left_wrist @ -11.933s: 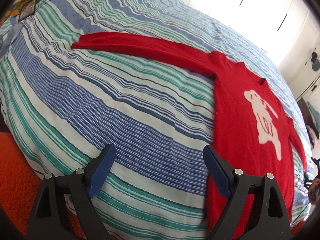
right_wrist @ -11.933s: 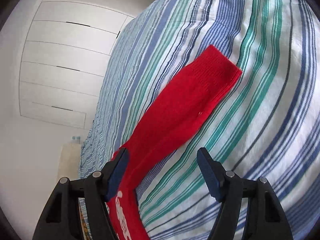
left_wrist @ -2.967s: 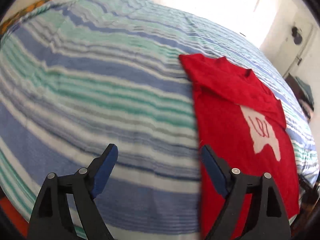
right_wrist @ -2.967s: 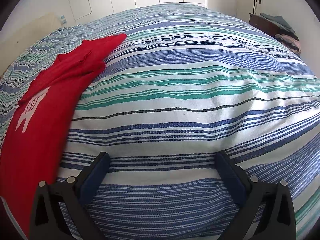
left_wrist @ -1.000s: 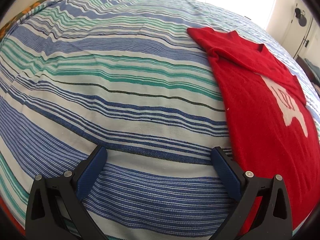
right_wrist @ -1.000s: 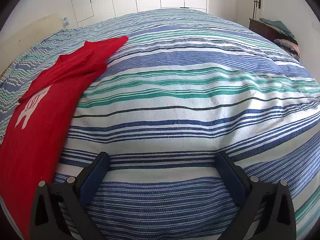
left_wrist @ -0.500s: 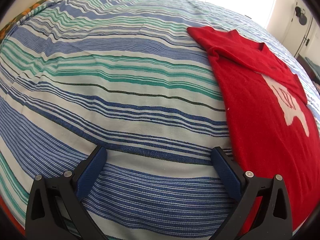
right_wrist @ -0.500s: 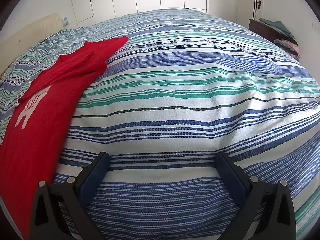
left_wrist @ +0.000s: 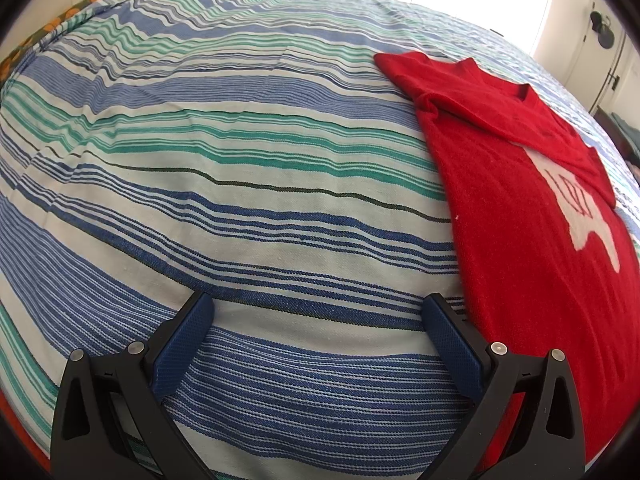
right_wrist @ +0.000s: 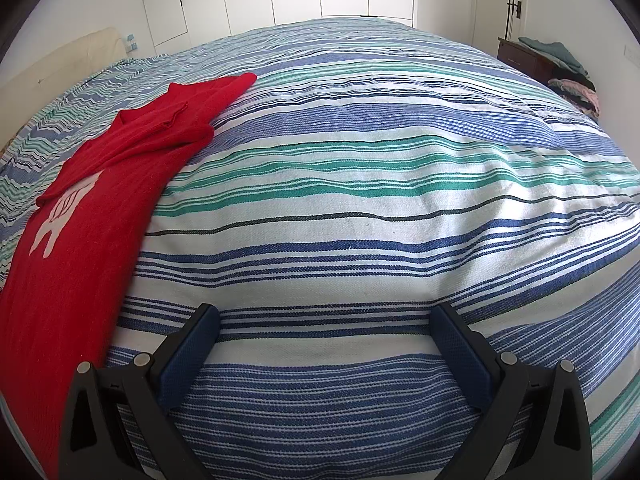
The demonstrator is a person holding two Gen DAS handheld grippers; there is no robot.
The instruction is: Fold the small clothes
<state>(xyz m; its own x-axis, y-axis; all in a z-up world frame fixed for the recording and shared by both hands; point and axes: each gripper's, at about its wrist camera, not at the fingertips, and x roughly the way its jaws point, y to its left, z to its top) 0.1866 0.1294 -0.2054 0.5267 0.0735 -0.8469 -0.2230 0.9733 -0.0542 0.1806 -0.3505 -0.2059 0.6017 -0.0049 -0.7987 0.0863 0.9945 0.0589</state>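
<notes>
Red knit sweater with white animal motif (left_wrist: 516,184) between tongs on striped blue-green bedspread (left_wrist: 224,184); both sleeves now folded across chest. Left gripper (left_wrist: 318,330), right gripper (right_wrist: 326,334) parked either side, spread wide, empty. Bottom-up fold likely next.

– How is your left gripper (left_wrist: 318,312) set?
– My left one is spread wide, nothing between its blue pads (left_wrist: 182,344).
– And the right gripper (right_wrist: 326,322)?
– Same: jaws wide apart, empty, both held low and level.
</notes>
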